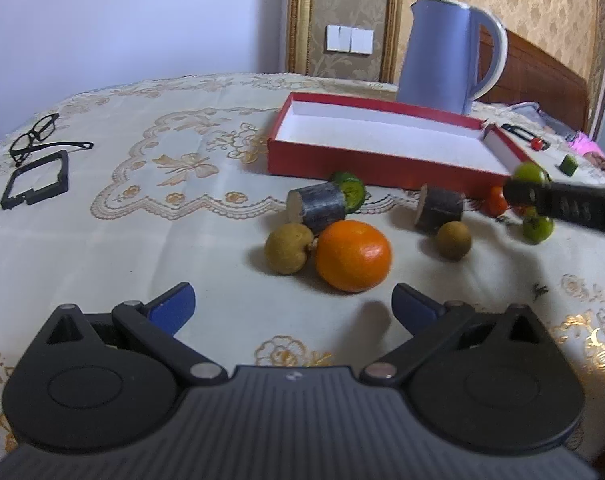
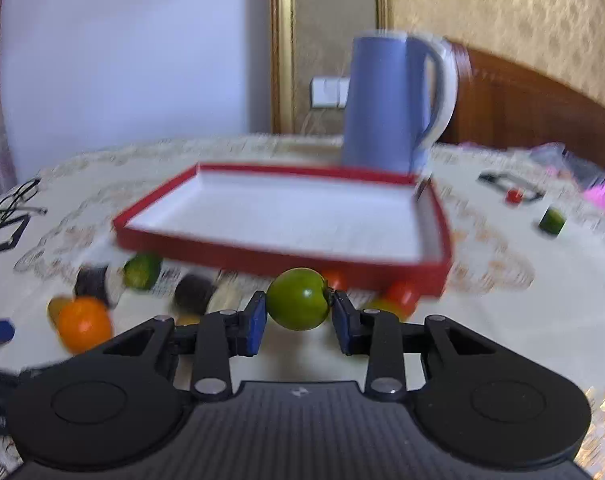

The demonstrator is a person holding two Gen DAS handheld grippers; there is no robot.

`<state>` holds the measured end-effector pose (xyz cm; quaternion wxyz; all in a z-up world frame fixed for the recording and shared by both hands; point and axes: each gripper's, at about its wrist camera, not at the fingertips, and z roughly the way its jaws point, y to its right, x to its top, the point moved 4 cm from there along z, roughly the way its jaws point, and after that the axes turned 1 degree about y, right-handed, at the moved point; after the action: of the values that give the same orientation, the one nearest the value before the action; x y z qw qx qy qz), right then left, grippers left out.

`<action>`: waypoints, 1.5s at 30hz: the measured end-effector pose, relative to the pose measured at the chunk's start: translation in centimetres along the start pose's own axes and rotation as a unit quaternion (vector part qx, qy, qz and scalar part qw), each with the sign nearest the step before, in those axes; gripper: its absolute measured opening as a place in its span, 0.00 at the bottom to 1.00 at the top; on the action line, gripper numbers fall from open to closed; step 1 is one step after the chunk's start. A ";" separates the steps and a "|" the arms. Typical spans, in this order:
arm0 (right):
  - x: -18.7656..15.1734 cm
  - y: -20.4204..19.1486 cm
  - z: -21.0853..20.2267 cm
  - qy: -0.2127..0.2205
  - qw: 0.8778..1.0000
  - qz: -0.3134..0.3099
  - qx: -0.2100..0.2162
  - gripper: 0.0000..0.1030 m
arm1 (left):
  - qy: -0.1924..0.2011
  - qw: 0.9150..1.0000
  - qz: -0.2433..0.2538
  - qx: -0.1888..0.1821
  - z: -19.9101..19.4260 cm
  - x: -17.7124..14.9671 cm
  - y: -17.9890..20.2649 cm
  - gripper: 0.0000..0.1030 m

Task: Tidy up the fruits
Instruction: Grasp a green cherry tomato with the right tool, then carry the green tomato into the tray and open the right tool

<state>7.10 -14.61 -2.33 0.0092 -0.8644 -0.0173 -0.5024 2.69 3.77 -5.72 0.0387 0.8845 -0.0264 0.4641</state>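
Squeezing a green fruit (image 2: 298,299) tight, the right gripper (image 2: 298,316) sits just in front of the red box (image 2: 238,254) — straight ahead — while the left gripper (image 1: 292,304) waits wide apart near the orange (image 1: 352,255).

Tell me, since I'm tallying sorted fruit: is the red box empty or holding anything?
Empty: the red box shows only bare white floor in both views; the fruits lie outside it.
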 end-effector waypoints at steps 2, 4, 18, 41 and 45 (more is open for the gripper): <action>1.1 0.6 0.3 0.014 1.000 -0.006 -0.013 0.33 | 0.009 1.000 0.001 -0.005 -0.3 0.0 0.2 1.00; 2.0 1.4 1.1 0.021 0.999 -0.006 -0.026 0.33 | 0.016 1.000 0.002 -0.012 -0.4 0.1 0.2 1.00; 5.3 5.6 12.4 -0.061 0.994 0.027 -0.083 0.33 | 0.013 1.000 -0.014 -0.021 -0.1 0.2 -0.7 1.00; 3.9 11.2 4.1 0.029 0.989 0.065 -0.131 0.68 | 0.087 0.992 0.067 -0.063 -2.2 0.6 3.8 1.00; 2.7 13.4 2.3 0.048 0.981 0.082 -0.172 0.70 | 0.064 0.994 0.071 -0.057 -0.7 0.7 5.6 1.00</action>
<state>10.98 -27.88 -1.10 -0.0976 -0.8263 0.1404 -0.5366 2.06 -1.71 -4.46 0.0577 0.8455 -0.1128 0.5187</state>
